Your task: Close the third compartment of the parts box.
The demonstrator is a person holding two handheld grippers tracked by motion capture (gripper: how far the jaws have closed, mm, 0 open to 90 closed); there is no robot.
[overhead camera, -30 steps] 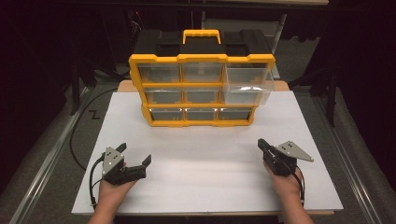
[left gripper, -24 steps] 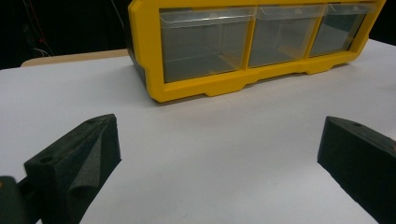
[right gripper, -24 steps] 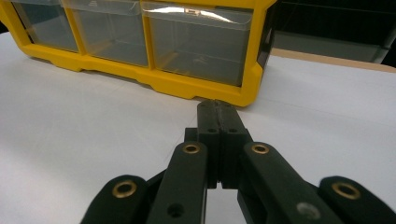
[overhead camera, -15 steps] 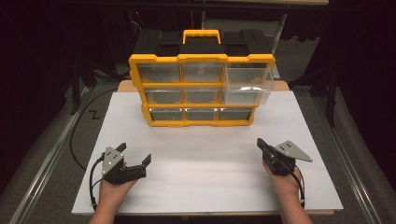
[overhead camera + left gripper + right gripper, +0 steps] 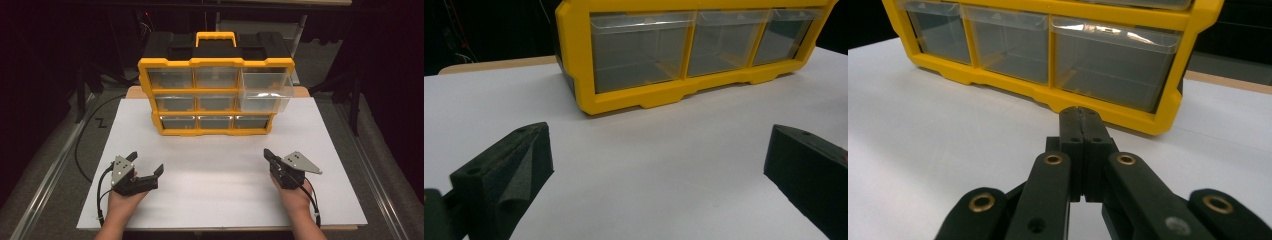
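Two tools sit low on the white surface, both empty and well apart from each other. The left tool has its jaws spread wide with nothing between them, pointing toward the organizer. The right tool has its jaws pressed together, gripping nothing. The organizer is yellow with a black top and a yellow handle, standing upright at the far side of the surface, with clear drawers in three rows. The top right drawer is bigger and sticks out of the frame toward the person. A hand holds each tool.
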